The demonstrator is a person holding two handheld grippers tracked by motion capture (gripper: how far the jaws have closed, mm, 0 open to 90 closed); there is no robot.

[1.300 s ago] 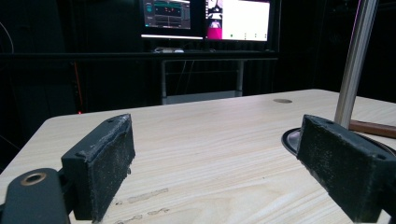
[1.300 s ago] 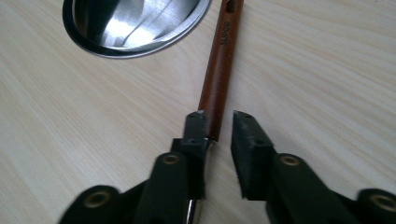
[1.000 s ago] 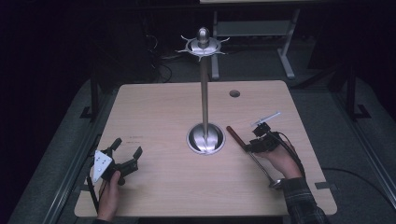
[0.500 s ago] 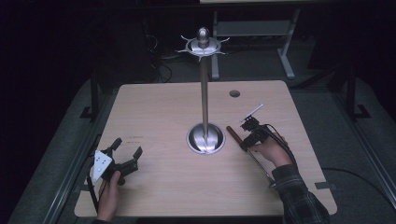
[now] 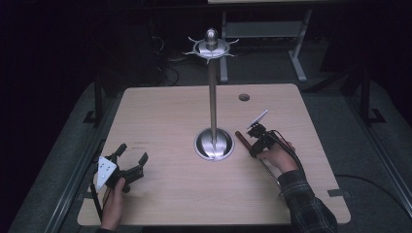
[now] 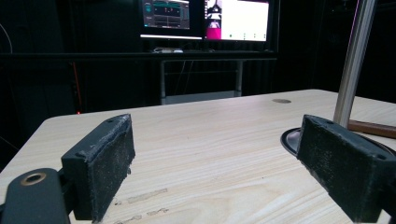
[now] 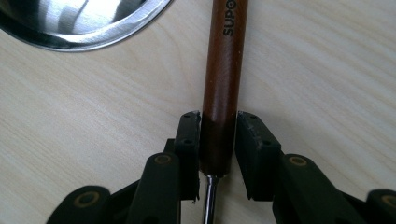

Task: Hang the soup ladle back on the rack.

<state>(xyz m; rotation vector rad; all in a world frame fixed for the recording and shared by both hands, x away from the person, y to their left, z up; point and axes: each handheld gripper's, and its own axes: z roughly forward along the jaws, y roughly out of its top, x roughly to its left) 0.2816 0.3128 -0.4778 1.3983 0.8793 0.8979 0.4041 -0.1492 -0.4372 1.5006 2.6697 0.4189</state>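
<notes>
Right gripper [image 7: 218, 140] closing around wooden handle [image 7: 224, 84], just right of stand base [image 5: 214, 144]; left pad touching, right pad showing small gap. Squeezing square near metal shank before lifting seems wise. Left gripper [image 5: 130, 158] sitting wide apart, empty, well left of base. Counting: one table [image 5: 170, 111], one stand, one utensil, two grippers.

One wooden-handled tool [image 7: 223, 88] lay between the right jaws. One steel stand [image 5: 213, 97] stood beyond it. Two monitors [image 6: 205, 18] glowed beyond the left jaws.

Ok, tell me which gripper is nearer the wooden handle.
Right. The right gripper straddles the wooden handle, jaws closing in; the left gripper rests open across the table.
</notes>
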